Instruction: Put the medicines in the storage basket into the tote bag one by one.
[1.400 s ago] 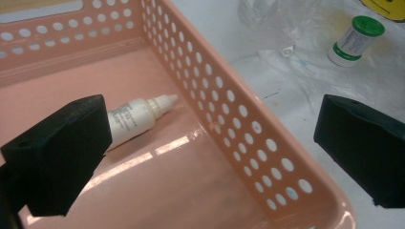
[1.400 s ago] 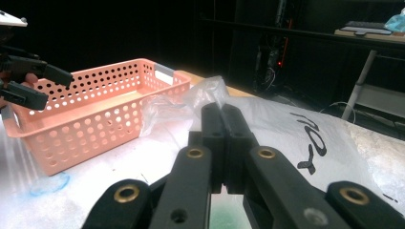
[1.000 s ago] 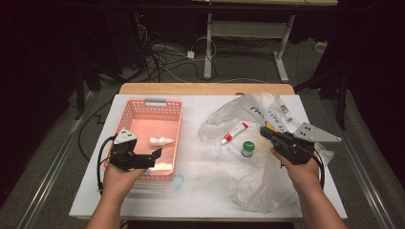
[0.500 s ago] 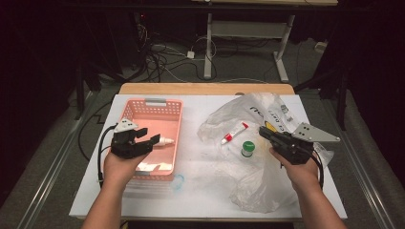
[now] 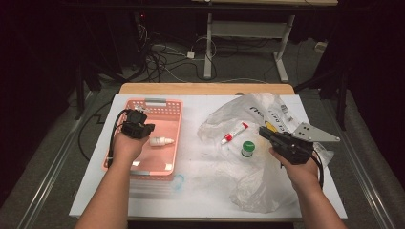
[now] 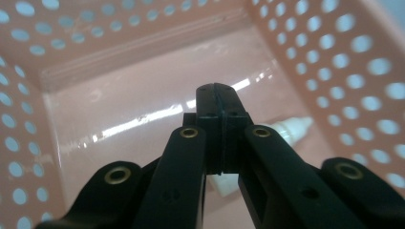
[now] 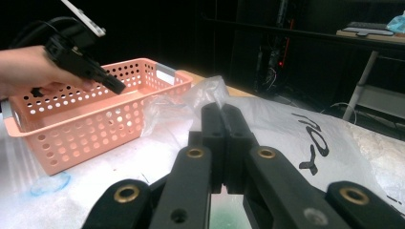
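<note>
A pink perforated basket (image 5: 173, 125) stands at the table's left, and a small white dropper bottle (image 5: 161, 141) lies inside it. My left gripper (image 5: 149, 127) hangs over the basket beside the bottle. Its jaws have just been closing and now stand shut with nothing between them (image 6: 220, 98); the bottle (image 6: 292, 128) lies past them on the basket floor (image 6: 119, 119). My right gripper (image 5: 261, 130) is shut and empty (image 7: 222, 112) over the crumpled clear plastic bag (image 5: 260, 179), close to a green-capped jar (image 5: 248, 149) and a red-and-white tube (image 5: 234, 132).
A small clear bluish ring (image 5: 179, 181) lies on the white tabletop (image 5: 200, 200) in front of the basket. From the right gripper view the basket (image 7: 95, 124) and my left gripper (image 7: 86, 64) stand off to the left. Cables and desk legs lie beyond the table.
My left hand has moved away from the person, from the basket's near end to over its middle, and its jaws went from open to shut. The right hand stayed put.
</note>
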`<state>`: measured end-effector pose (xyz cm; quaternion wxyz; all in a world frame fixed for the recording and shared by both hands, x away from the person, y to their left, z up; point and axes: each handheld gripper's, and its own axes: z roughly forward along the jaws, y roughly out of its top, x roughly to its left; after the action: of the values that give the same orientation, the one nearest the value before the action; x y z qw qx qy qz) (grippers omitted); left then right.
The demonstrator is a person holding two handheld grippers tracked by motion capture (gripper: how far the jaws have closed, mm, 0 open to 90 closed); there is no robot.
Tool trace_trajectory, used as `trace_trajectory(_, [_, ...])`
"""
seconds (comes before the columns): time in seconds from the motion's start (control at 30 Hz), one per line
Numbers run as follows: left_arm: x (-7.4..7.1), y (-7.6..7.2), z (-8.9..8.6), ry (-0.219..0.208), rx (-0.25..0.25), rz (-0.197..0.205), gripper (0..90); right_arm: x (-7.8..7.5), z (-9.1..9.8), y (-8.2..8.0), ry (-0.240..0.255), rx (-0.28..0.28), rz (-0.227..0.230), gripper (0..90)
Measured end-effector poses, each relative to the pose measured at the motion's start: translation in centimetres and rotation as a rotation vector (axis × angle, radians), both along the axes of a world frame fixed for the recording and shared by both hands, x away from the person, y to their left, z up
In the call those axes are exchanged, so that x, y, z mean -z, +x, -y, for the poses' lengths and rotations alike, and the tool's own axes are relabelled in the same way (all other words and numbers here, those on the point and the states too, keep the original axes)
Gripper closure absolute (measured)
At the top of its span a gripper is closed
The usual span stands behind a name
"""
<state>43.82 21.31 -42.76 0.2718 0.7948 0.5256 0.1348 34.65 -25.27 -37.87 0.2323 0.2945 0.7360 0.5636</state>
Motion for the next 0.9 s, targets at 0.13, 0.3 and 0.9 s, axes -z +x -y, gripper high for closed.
trace_trajectory(0.13, [1.1, 0.7, 0.0, 0.042, -0.001, -0.061, 88.0, 0.0, 0.1, 0.0, 0.009, 0.003, -0.001, 90.0])
trace_trajectory(0.3, [1.5, 0.9, 0.1, 0.075, 0.015, -0.096, 87.9, -0.1, 0.2, 0.0, 0.007, 0.001, 0.003, 90.0])
trace_trajectory(0.9, [0.8, -0.5, -0.1, 0.064, 0.152, -0.124, 87.5, 0.3, 0.0, 0.2, 0.004, -0.003, -0.011, 90.0])
